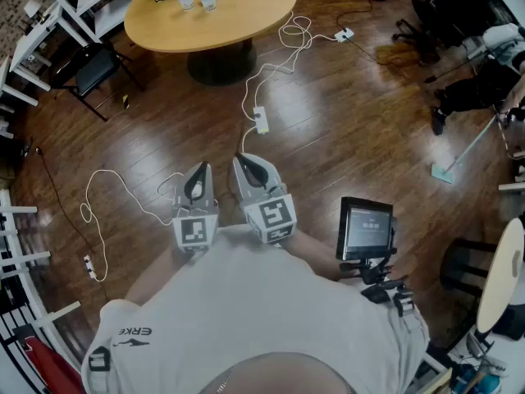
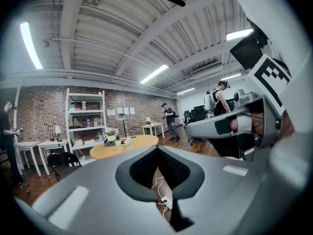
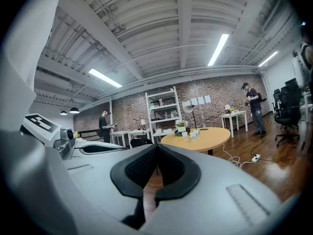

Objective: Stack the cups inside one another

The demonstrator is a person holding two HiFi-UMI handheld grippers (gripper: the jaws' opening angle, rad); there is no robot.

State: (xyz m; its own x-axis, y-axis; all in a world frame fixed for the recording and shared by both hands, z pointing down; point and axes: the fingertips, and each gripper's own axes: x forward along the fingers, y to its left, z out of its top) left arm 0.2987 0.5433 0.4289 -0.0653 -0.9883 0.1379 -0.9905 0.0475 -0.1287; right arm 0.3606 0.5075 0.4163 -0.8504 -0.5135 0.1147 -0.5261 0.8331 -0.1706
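Both my left gripper (image 1: 197,174) and right gripper (image 1: 245,167) are pinched closed on nothing, side by side, well apart from the cups (image 1: 207,2) on the table (image 1: 254,19).

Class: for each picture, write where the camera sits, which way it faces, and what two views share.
Head view: on the person's head, facing steeply down at the floor; shows shirt, left gripper, right gripper.
Left gripper view: on that gripper, roughly level toward the table; own shut jaws, right gripper alongside.
Right gripper view: likewise; own shut jaws, left gripper alongside.
Shared: all three show the table and cups.
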